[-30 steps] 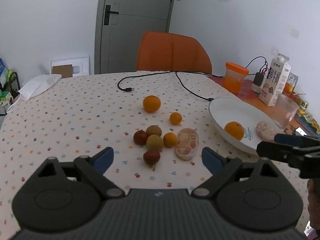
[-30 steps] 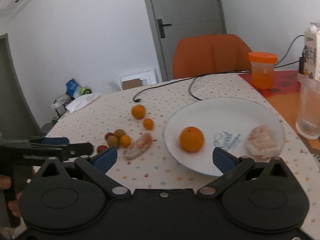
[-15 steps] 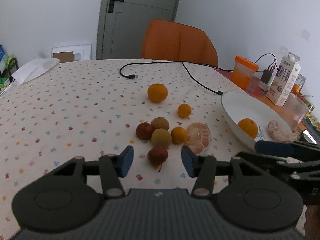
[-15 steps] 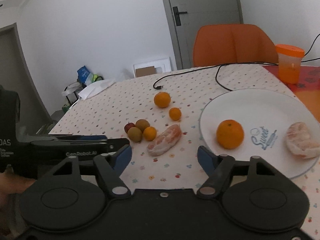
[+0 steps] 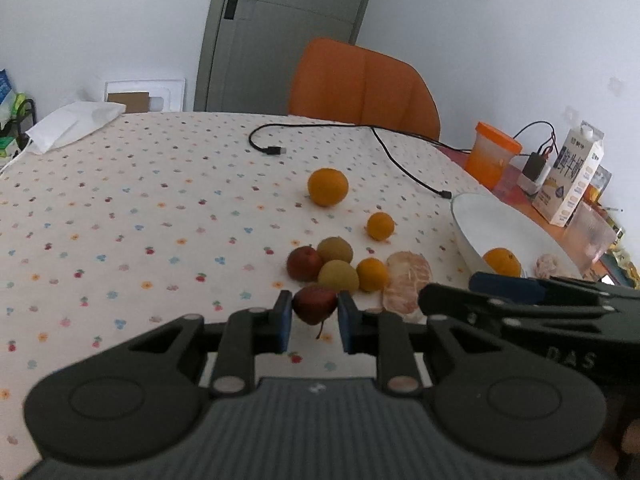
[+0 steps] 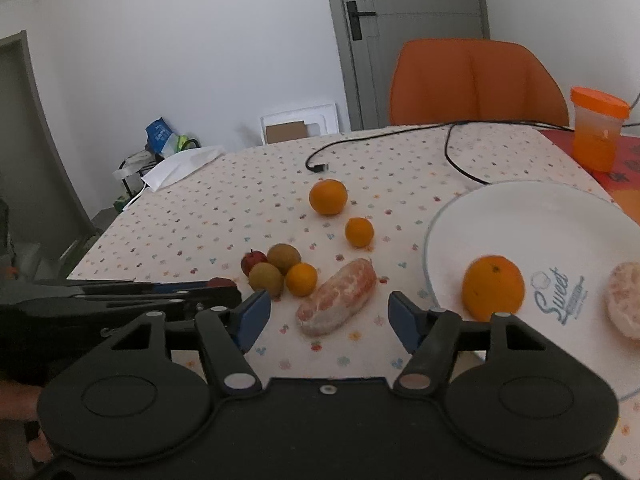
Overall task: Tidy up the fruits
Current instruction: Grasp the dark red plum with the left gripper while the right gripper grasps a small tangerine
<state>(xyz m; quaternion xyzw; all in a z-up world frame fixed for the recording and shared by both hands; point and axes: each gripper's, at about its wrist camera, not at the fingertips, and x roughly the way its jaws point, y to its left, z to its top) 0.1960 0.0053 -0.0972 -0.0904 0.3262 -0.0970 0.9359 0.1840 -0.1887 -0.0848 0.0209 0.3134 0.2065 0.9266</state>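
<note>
Dotted tablecloth [image 5: 160,208] fills the left wrist view, orange chair behind. My left gripper [image 5: 314,322] has its jaws narrowed around the red fruit [image 5: 315,304] at lower centre, pads touching or nearly; I cannot tell if it grips. My right gripper [image 6: 328,316] hangs wide open, empty, near the peeled citrus [image 6: 339,295]. Plate [image 6: 520,208] at right holds one orange [image 6: 493,285] and one peeled piece [image 6: 624,299]; I judge most fruit remains loose.
</note>
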